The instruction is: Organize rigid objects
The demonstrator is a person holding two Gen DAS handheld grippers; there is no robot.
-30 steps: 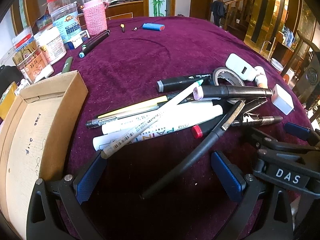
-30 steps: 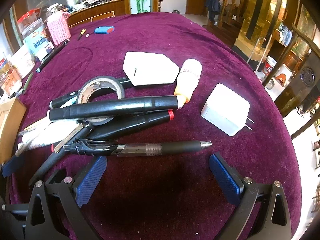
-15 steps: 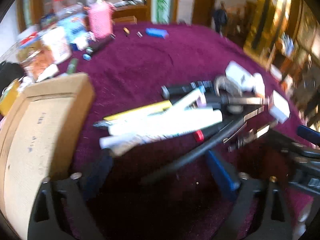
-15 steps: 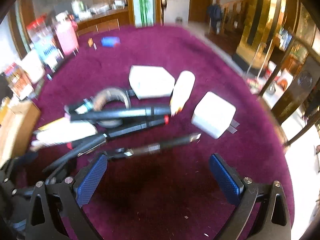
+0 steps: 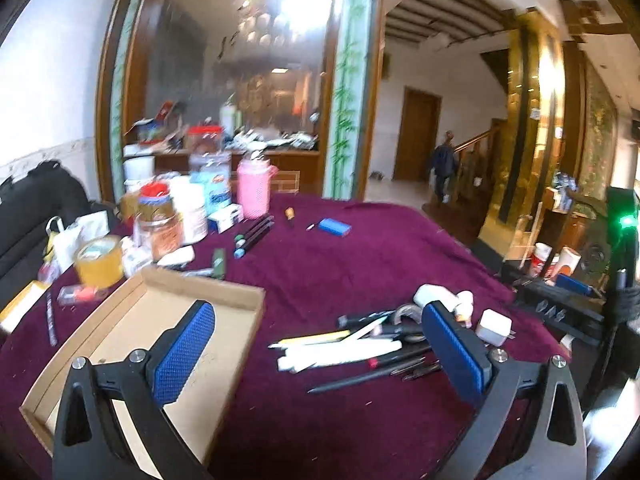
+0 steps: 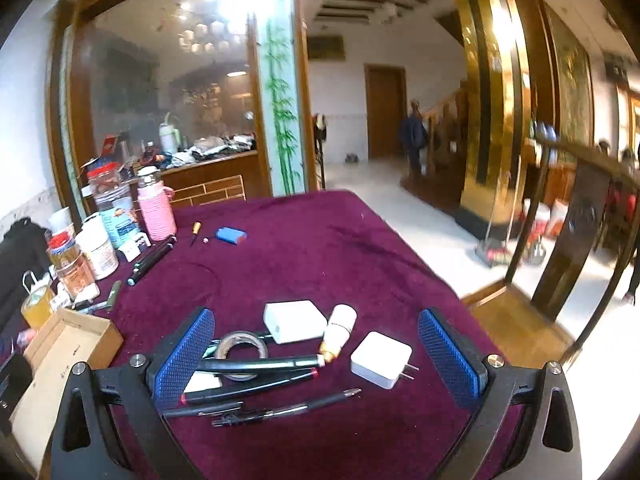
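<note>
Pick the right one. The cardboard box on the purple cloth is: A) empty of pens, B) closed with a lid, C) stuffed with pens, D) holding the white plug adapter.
A: the open cardboard box shows only bare cardboard inside, while the pens lie heaped on the cloth beside it.

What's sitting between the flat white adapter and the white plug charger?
In the right wrist view, a small white bottle with an orange tip lies between the flat white adapter and the white plug charger, tip toward the camera.
</note>
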